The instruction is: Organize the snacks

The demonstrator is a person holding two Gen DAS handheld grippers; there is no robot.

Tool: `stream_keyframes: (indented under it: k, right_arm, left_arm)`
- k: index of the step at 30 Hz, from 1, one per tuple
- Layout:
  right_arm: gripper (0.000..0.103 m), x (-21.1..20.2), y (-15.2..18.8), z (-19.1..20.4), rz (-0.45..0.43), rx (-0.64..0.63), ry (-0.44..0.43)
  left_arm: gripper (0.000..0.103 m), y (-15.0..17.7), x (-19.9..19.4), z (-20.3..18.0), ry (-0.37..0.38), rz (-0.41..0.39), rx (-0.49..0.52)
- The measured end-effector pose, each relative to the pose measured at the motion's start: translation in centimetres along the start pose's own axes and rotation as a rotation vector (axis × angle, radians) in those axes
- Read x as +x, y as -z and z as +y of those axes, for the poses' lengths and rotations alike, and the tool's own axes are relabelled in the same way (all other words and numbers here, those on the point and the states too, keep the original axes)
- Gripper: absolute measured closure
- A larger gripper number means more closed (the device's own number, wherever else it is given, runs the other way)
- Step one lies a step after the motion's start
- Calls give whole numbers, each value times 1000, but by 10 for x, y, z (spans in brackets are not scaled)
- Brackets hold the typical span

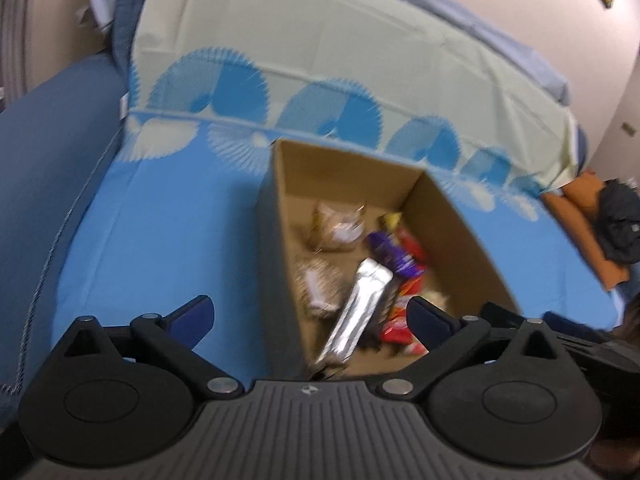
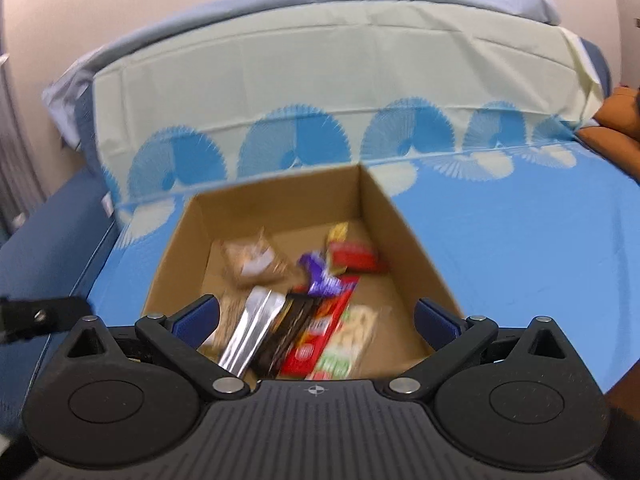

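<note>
An open cardboard box (image 1: 452, 216) (image 2: 404, 224) stands on a blue cloth. Inside lie several snacks: a silver foil pack (image 1: 356, 312) (image 2: 252, 332), a purple wrapper (image 1: 388, 252) (image 2: 320, 276), red packs (image 1: 400, 320) (image 2: 352, 258), brown snack bags (image 1: 336, 224) (image 2: 252, 264), a dark bar (image 2: 288, 328) and a green-and-white pack (image 2: 348, 340). My left gripper (image 1: 310, 316) is open and empty, above the box's near left wall. My right gripper (image 2: 316, 316) is open and empty, above the near end of the box.
The blue cloth (image 1: 160, 232) (image 2: 520, 232) covers a bed or sofa with a pale patterned backrest (image 1: 280, 40) (image 2: 320, 80). An orange cushion with dark clothing (image 1: 600, 220) lies at the right. The left gripper's tip (image 2: 40, 316) shows at the right wrist view's left edge.
</note>
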State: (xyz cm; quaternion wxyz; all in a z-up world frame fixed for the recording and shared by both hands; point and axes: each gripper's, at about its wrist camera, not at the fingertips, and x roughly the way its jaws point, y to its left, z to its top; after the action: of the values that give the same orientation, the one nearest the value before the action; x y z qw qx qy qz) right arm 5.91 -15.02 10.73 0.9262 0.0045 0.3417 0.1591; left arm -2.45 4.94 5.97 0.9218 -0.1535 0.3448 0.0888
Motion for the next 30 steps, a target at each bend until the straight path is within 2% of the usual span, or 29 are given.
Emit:
stream_keyframes:
  k: [4,10,23,30]
  right_arm:
    - [1,2,8,6,16,-52,12]
    - [1,13,7,3,48,-16,19]
    - [1,20,10,8,51,-47,21]
    - [1,22,9,8,55,-45,16]
  left_arm:
    - [1,9,11,3,-44,62,4]
    - [1,16,19,7,-64,108,-3]
    - [1,22,31,2,-92,175,8]
    - [1,24,33,1,-94,178,8]
